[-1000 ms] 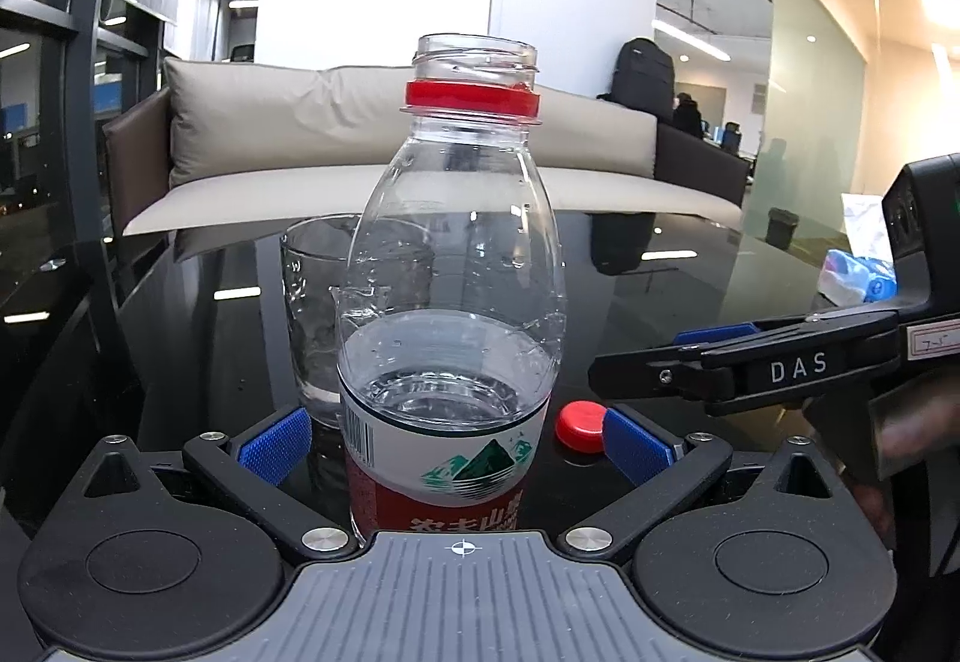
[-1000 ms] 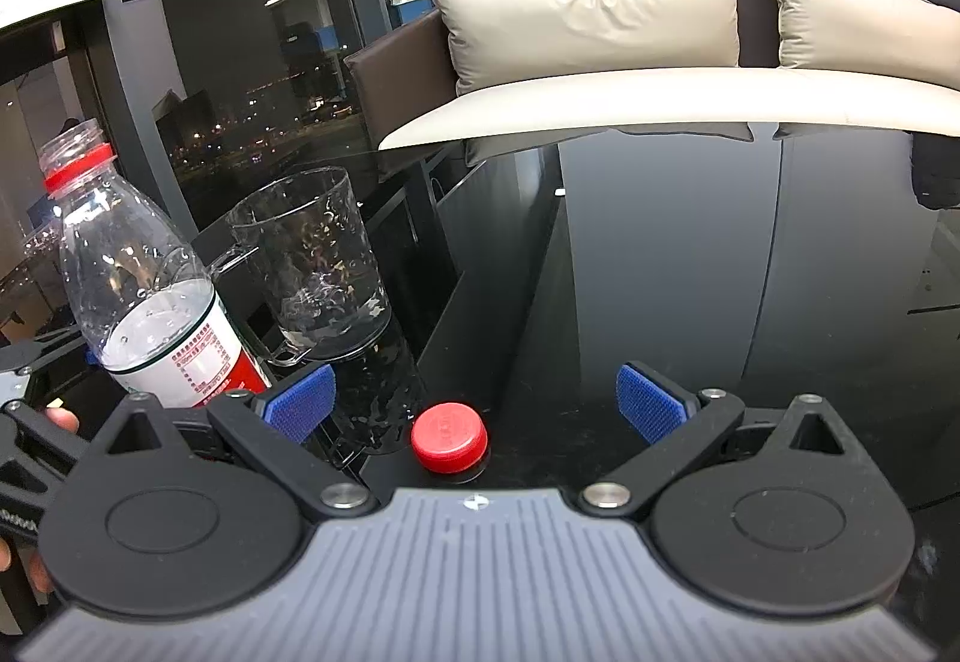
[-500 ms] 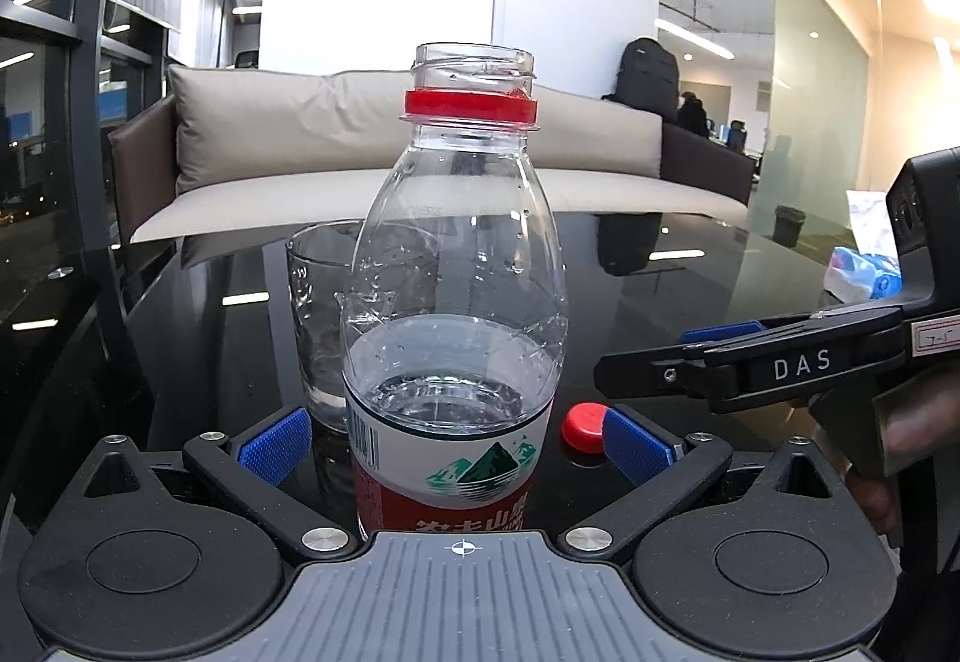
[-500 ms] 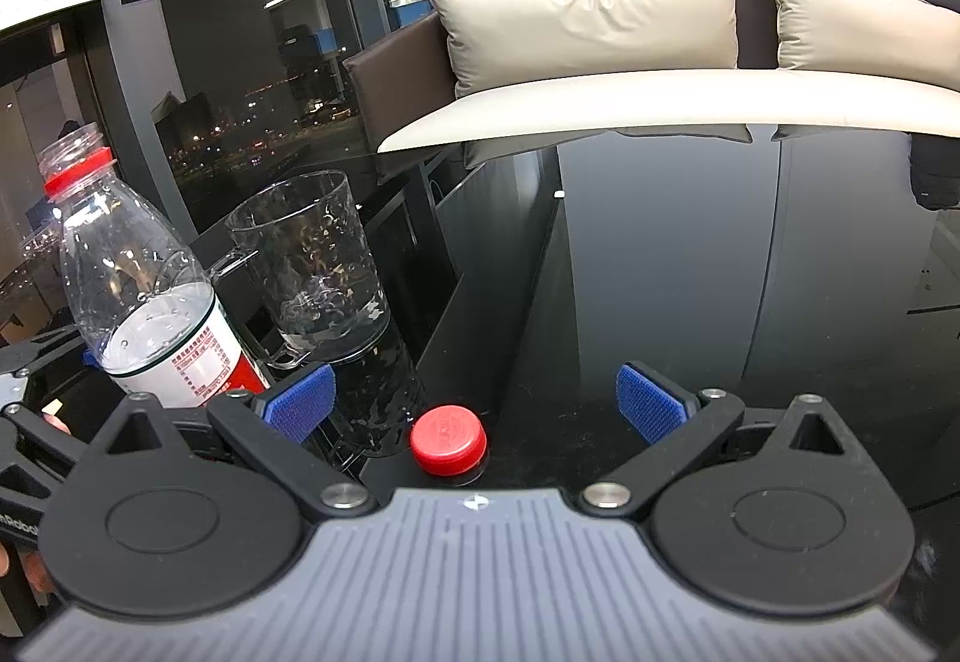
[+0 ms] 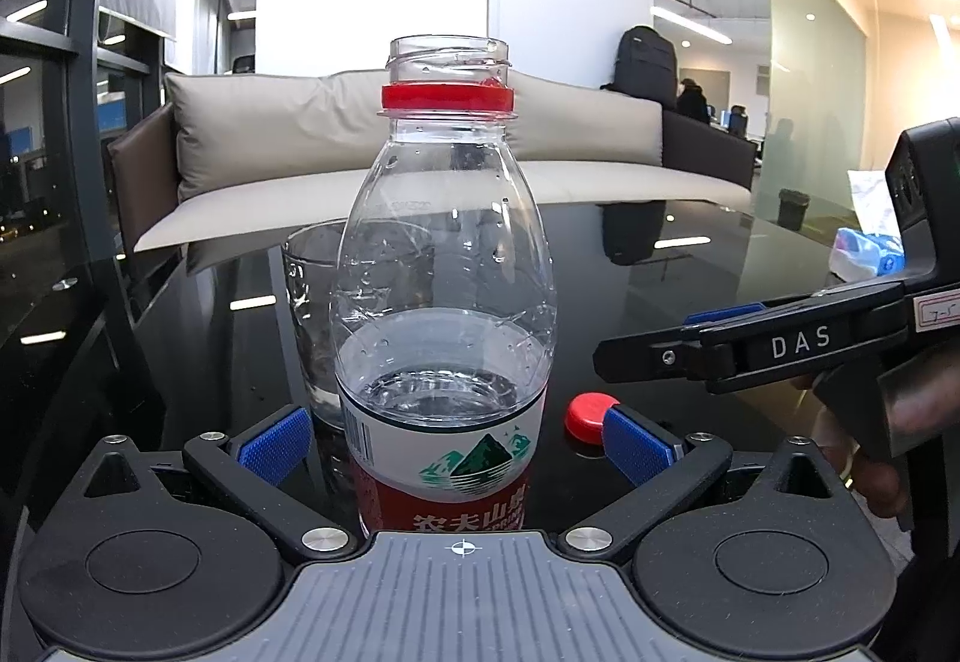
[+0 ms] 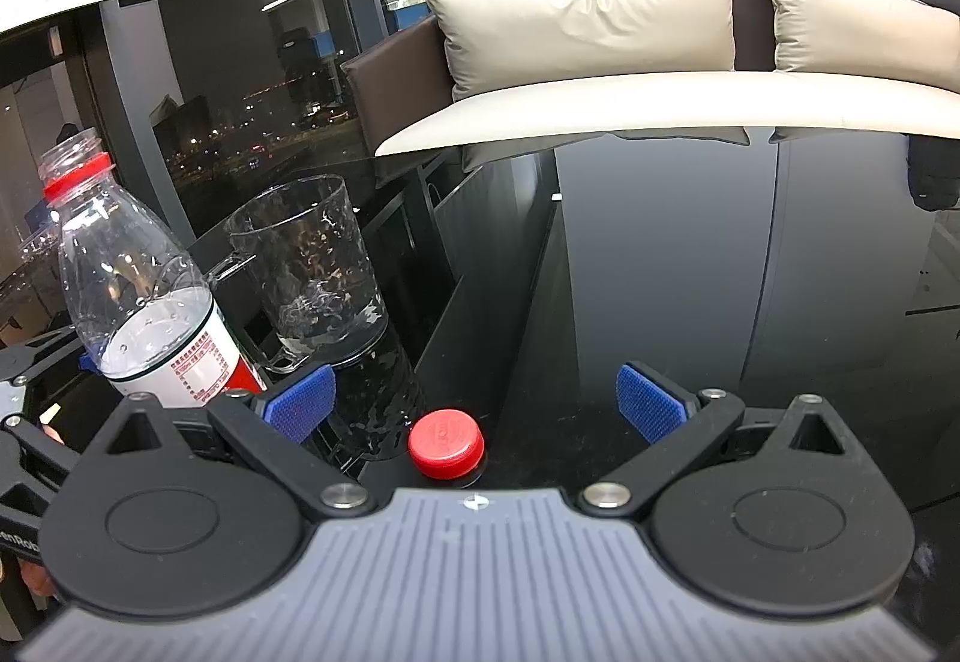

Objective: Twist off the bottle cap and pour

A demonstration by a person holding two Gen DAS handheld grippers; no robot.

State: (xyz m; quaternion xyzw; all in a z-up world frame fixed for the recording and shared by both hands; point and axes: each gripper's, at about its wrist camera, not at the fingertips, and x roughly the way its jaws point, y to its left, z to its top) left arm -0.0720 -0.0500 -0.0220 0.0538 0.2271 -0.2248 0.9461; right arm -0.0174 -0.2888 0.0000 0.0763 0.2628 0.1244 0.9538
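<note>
A clear plastic bottle [image 5: 444,254] with a red neck ring, no cap and water in its lower part stands upright between the fingers of my left gripper [image 5: 456,446]. That gripper is open, with a gap between each blue pad and the bottle. In the right wrist view the bottle [image 6: 138,290] is at the far left. Its red cap [image 5: 591,416] lies on the table just right of it. My right gripper [image 6: 474,404] hangs open above the cap [image 6: 445,443], holding nothing. An empty glass mug [image 6: 306,266] stands right behind the bottle.
The table [image 6: 660,254] is glossy black and reflective. A beige sofa [image 5: 270,134] runs along its far side. A blue and white packet [image 5: 864,254] lies at the far right. A hand [image 5: 870,476] holds the right gripper [image 5: 654,341].
Almost nothing has changed. The bottle shifts only slightly in both views, and the cap lies where it was. Both grippers stay open.
</note>
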